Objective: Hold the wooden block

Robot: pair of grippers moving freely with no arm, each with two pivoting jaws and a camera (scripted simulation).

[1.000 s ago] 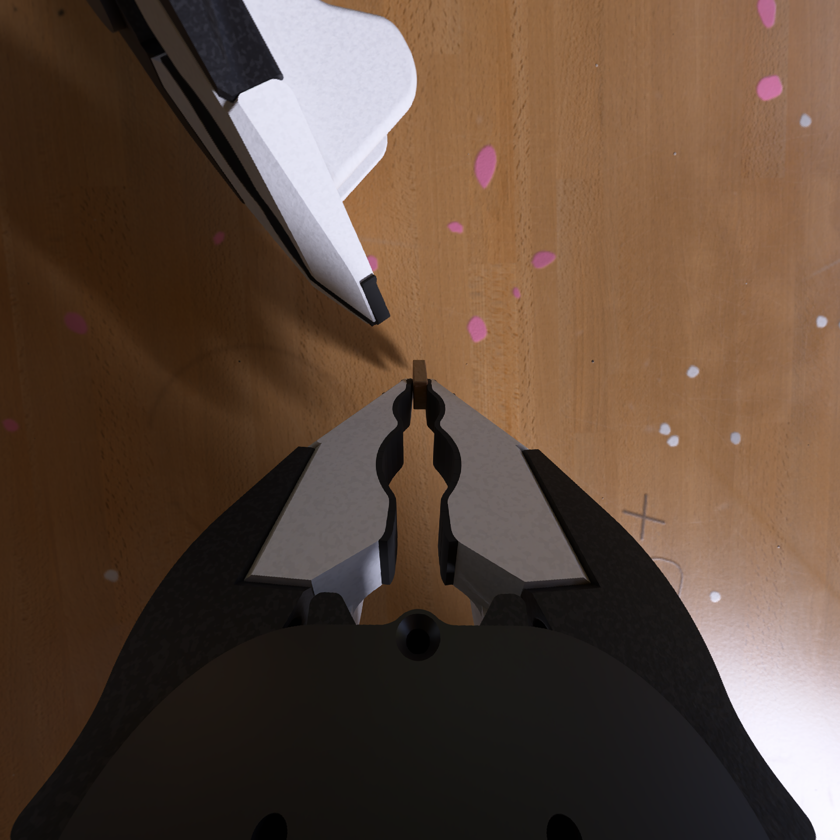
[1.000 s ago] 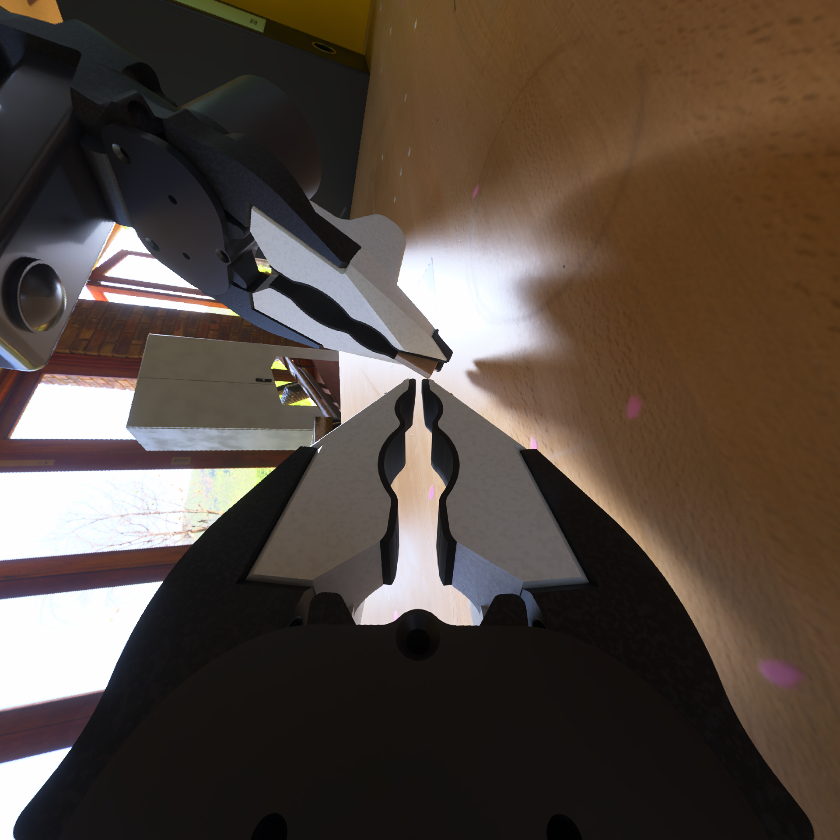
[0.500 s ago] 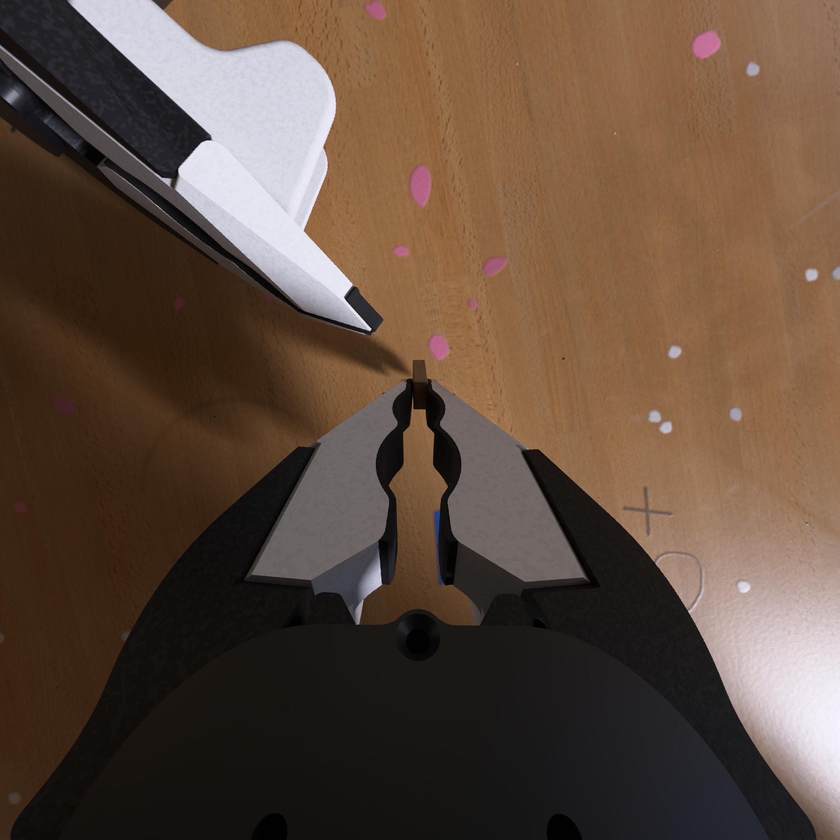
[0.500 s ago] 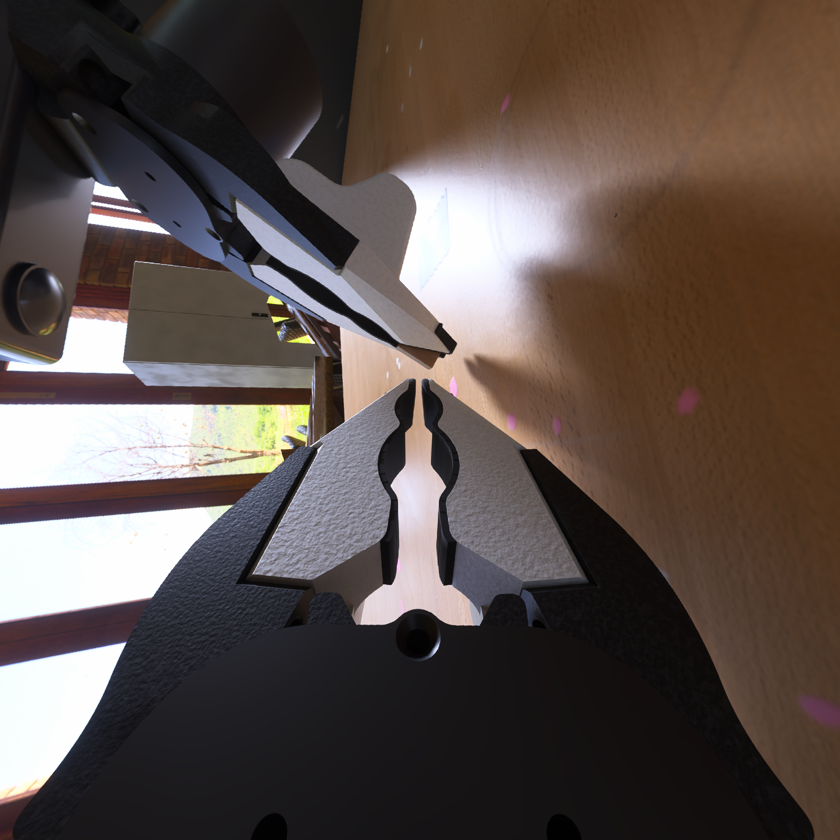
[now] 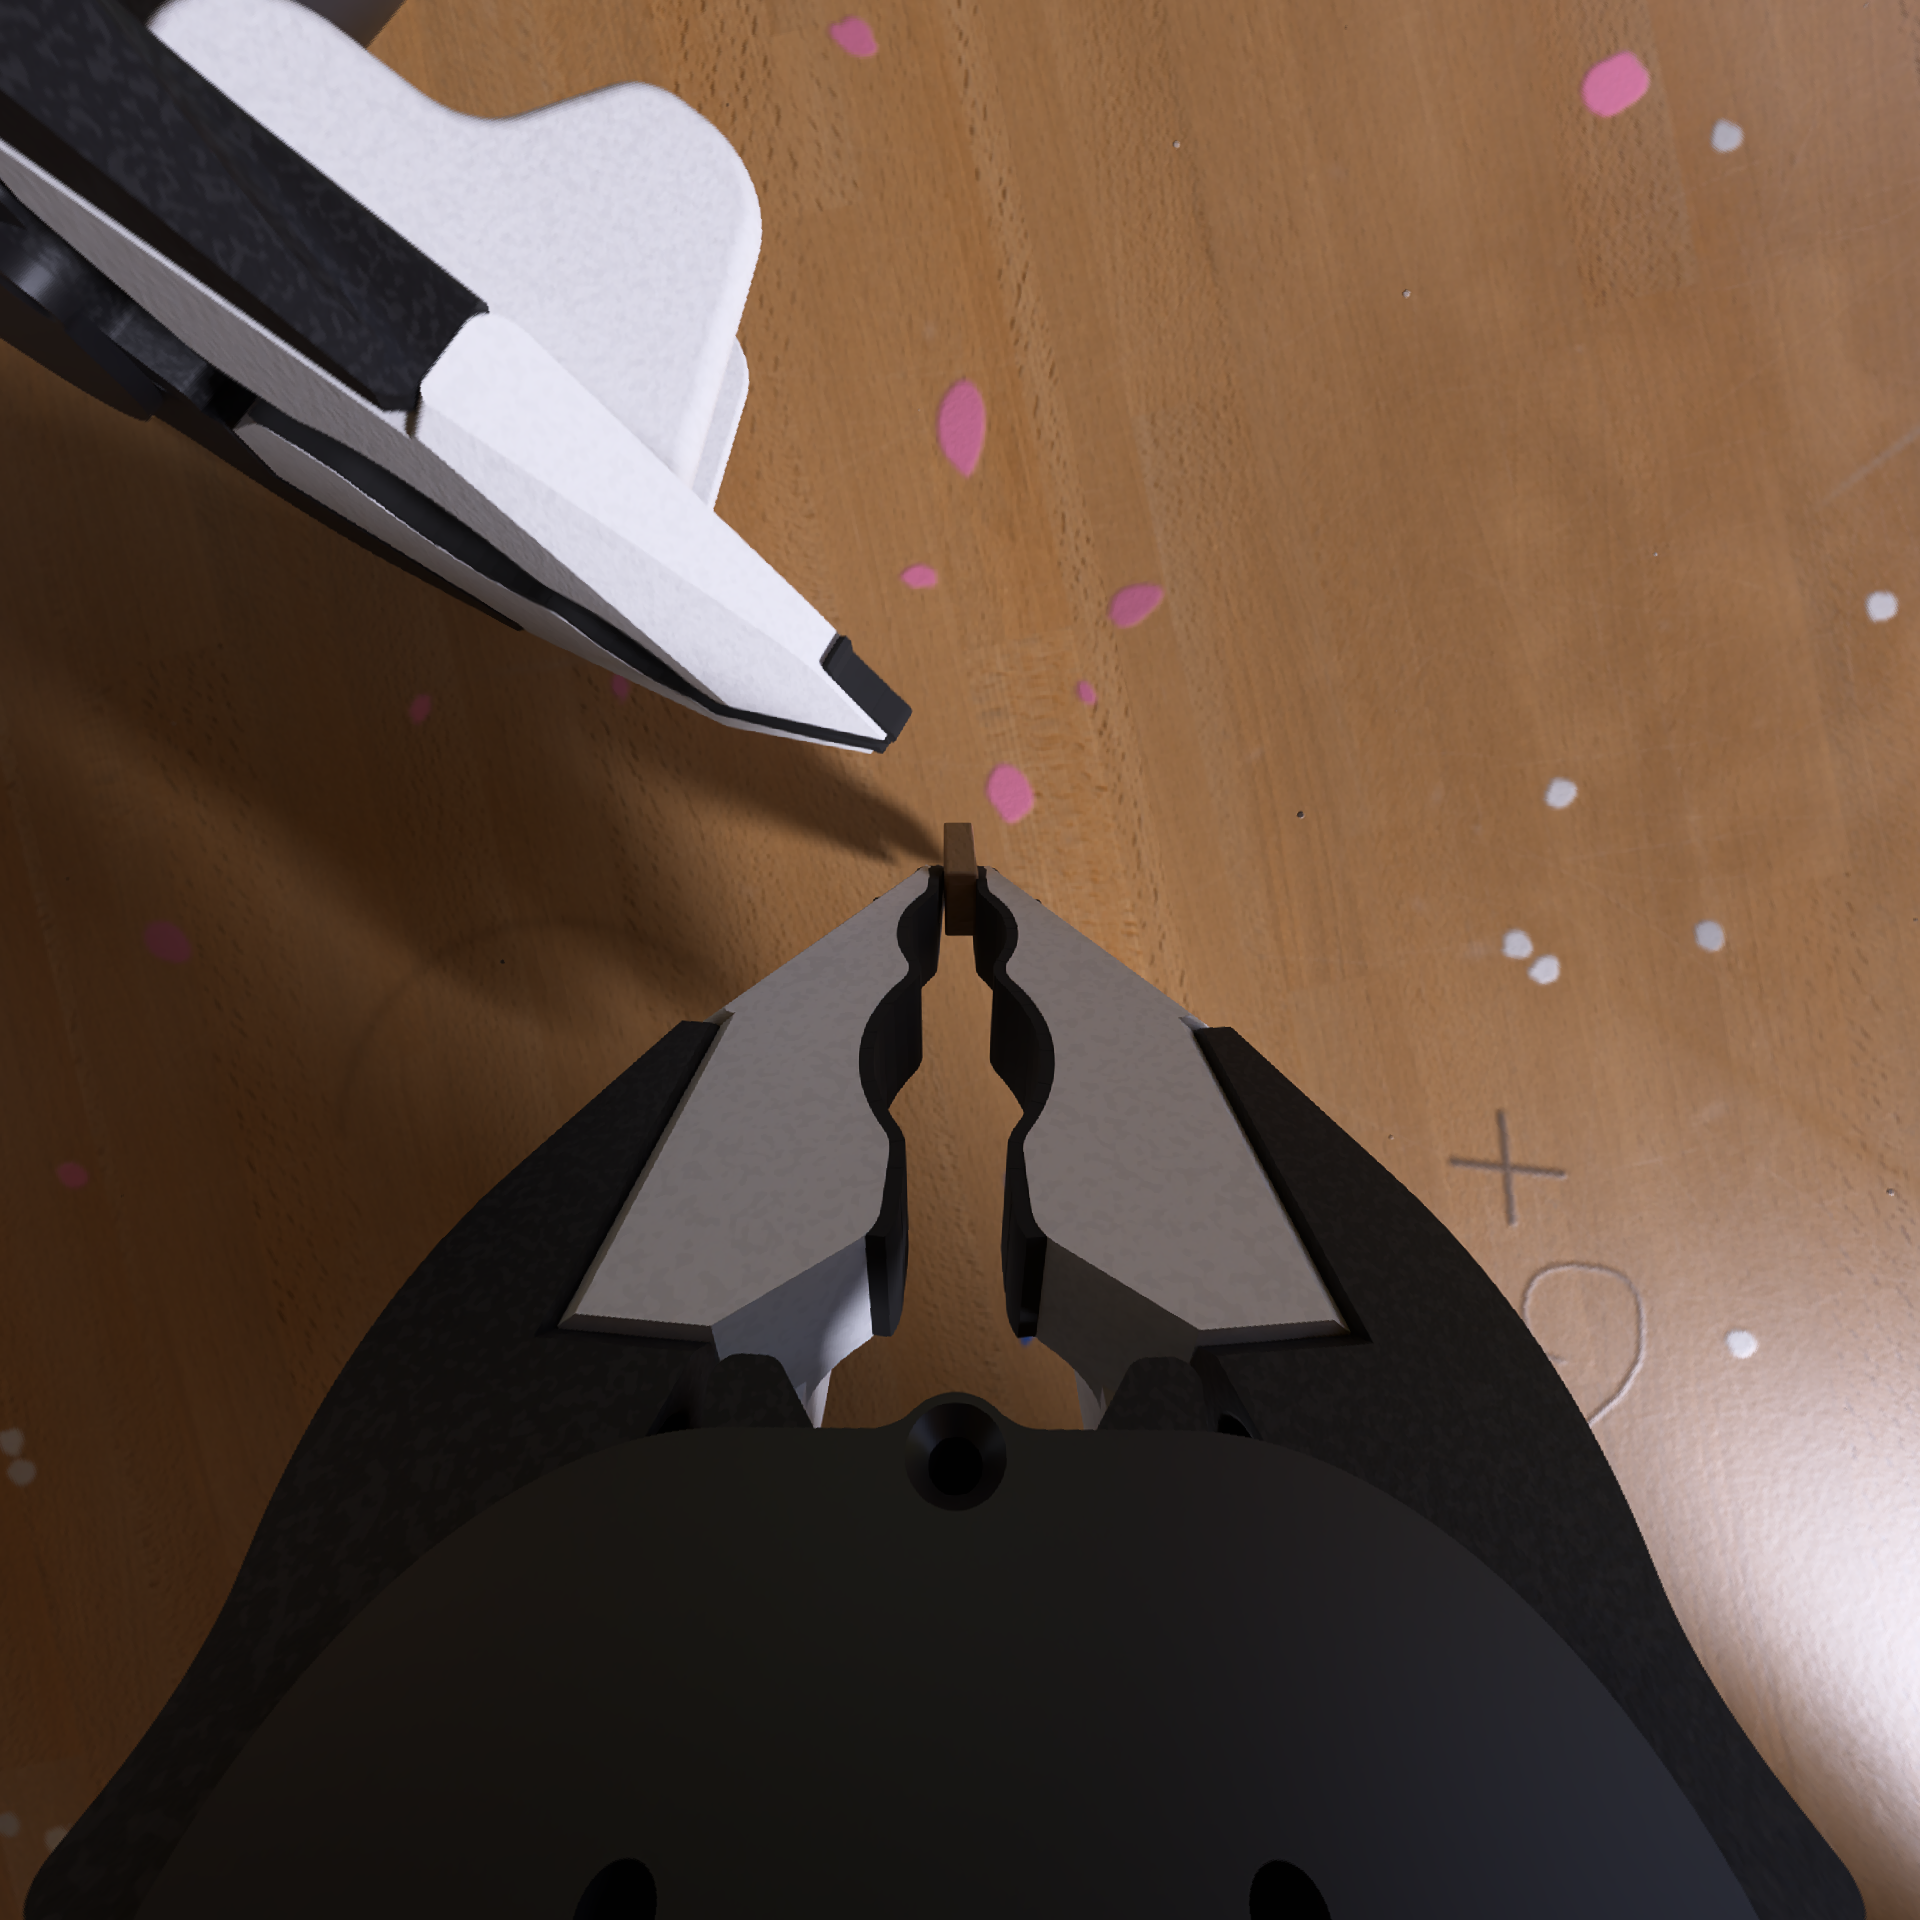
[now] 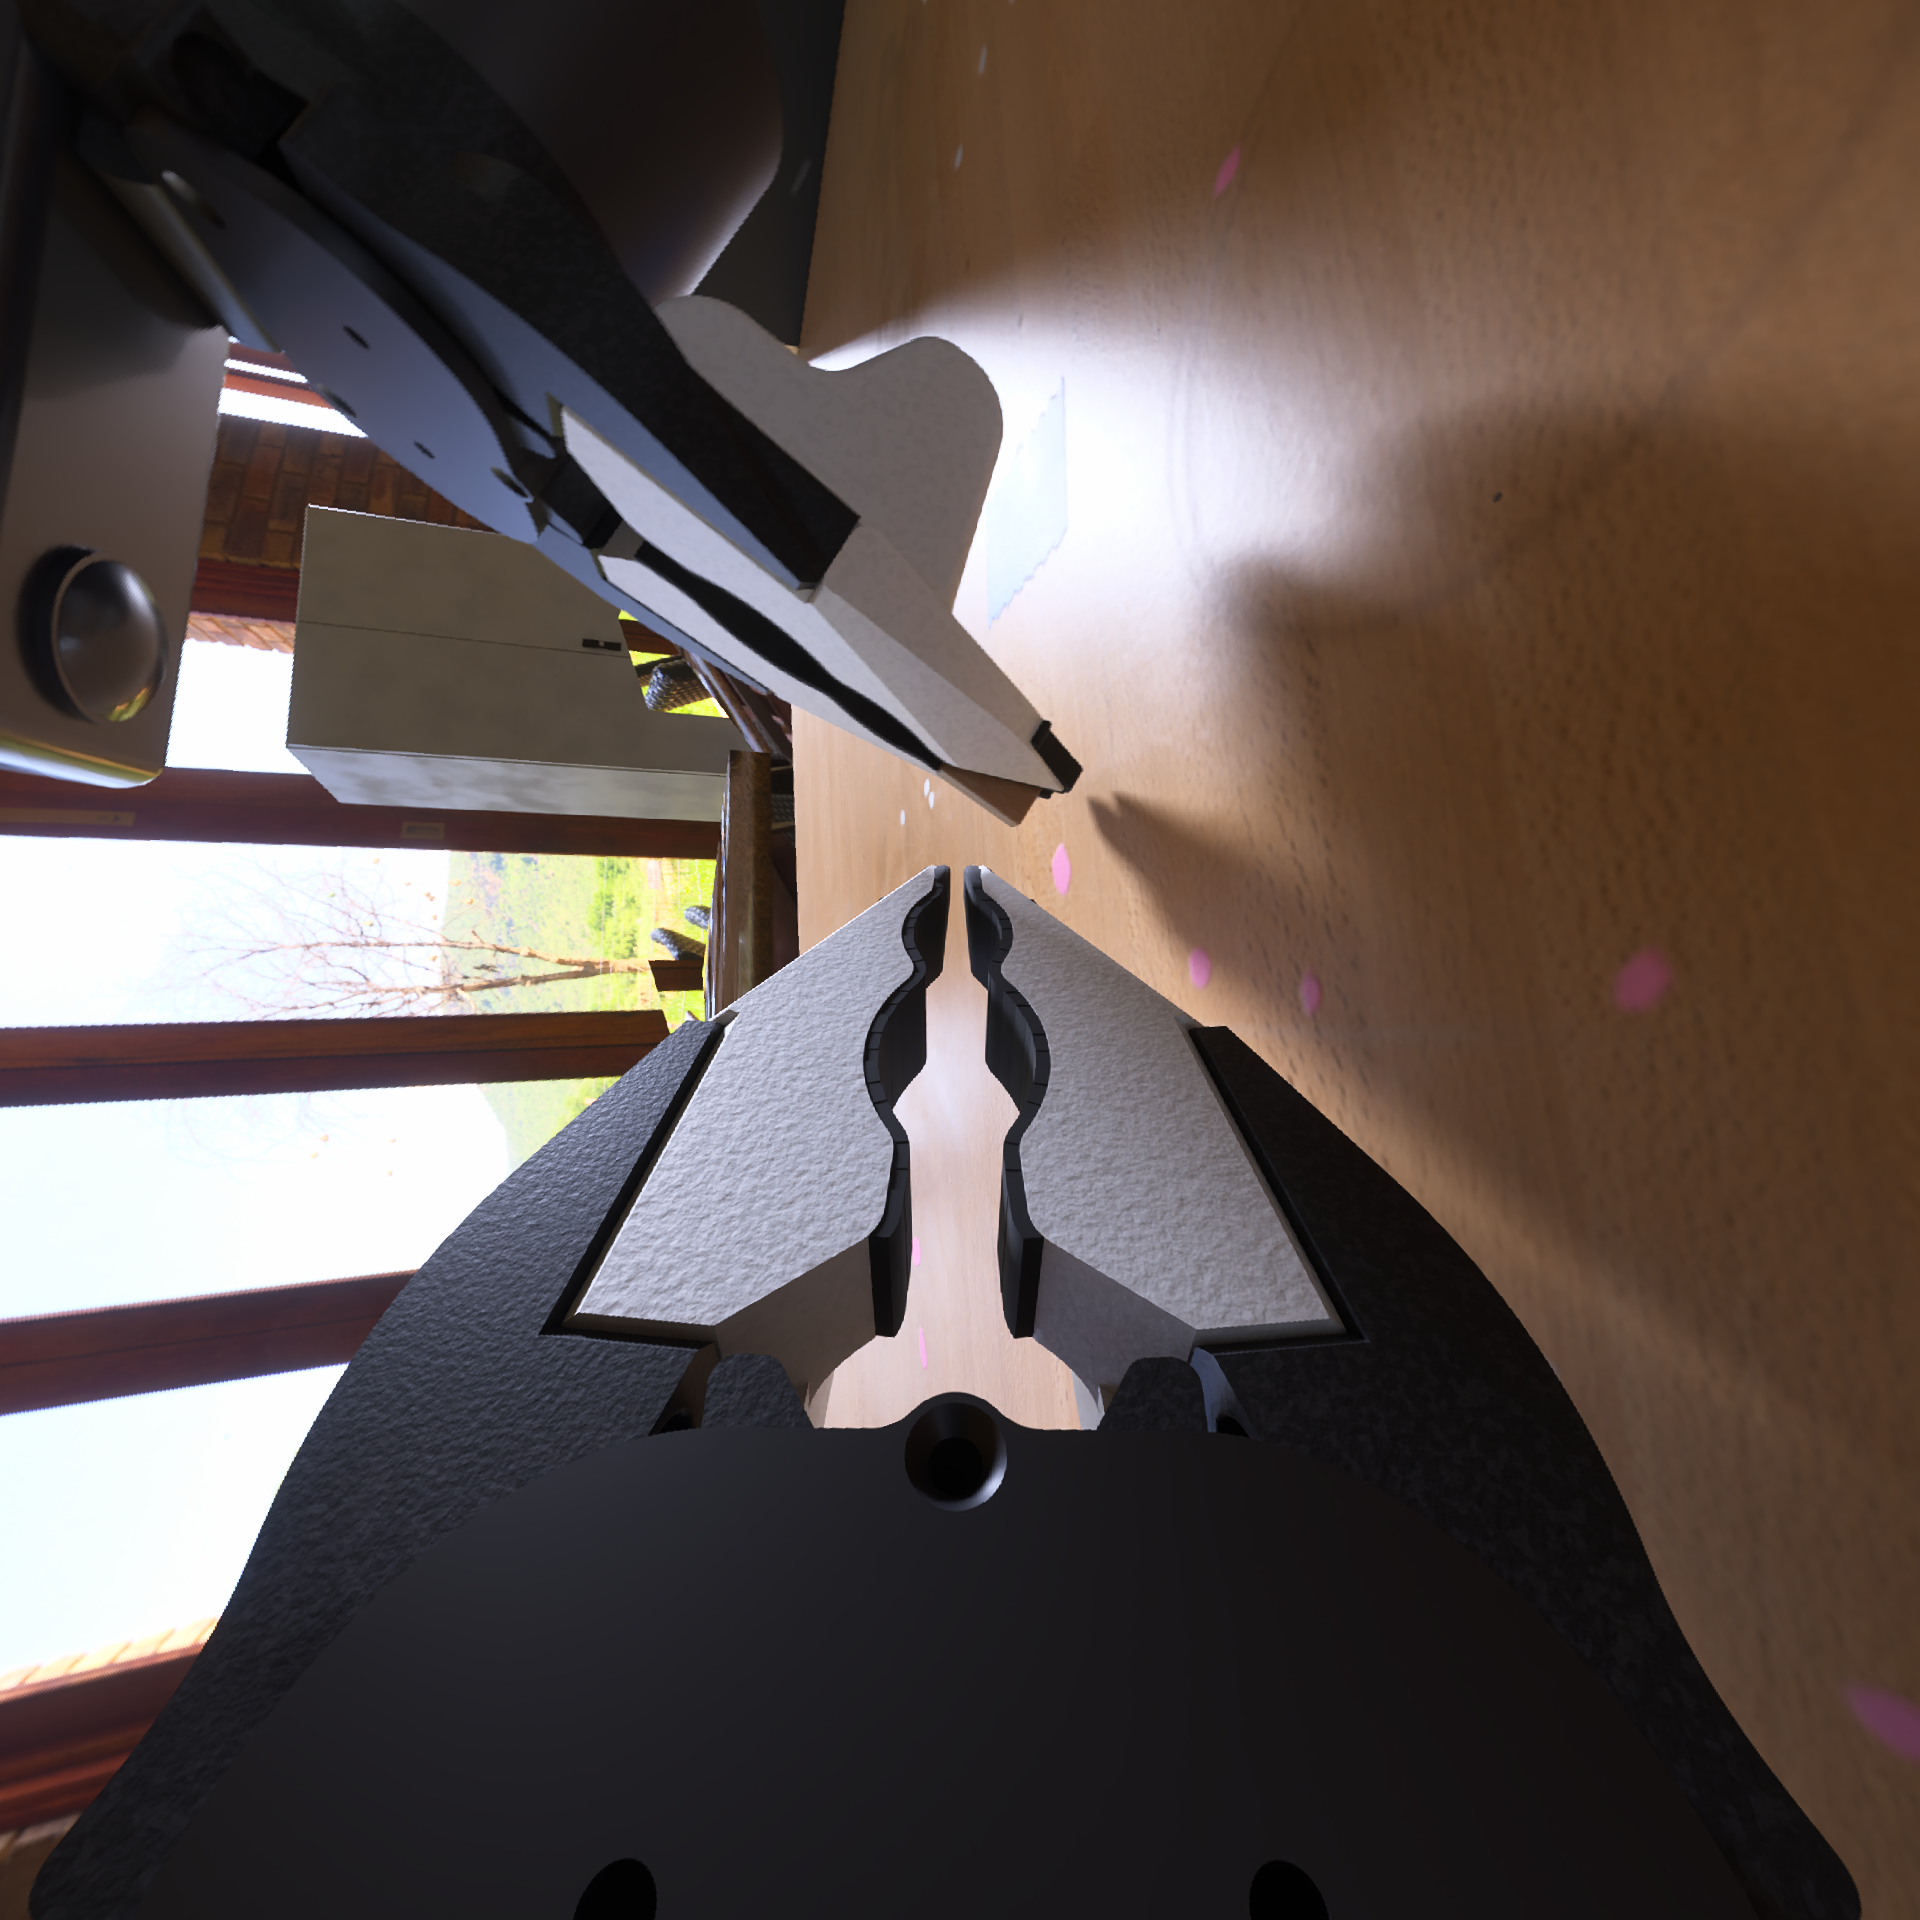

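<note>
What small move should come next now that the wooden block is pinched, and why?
Probably none beyond holding steady. The left hand-held gripper is shut on the thin wooden block right at its fingertips, above the table. The right hand-held gripper, nearly shut and empty, sits close by, so I would ease it away to avoid a bump.

Black tool (image 5: 958, 883) bodies, pale grey wavy-edged fingers (image 5: 790, 1122)

Harsh side light, deep shadows

You had glare on the tabletop (image 6: 1195, 436) ahead of the right gripper (image 6: 956, 883); window (image 6: 260, 1143) overexposed.
</note>
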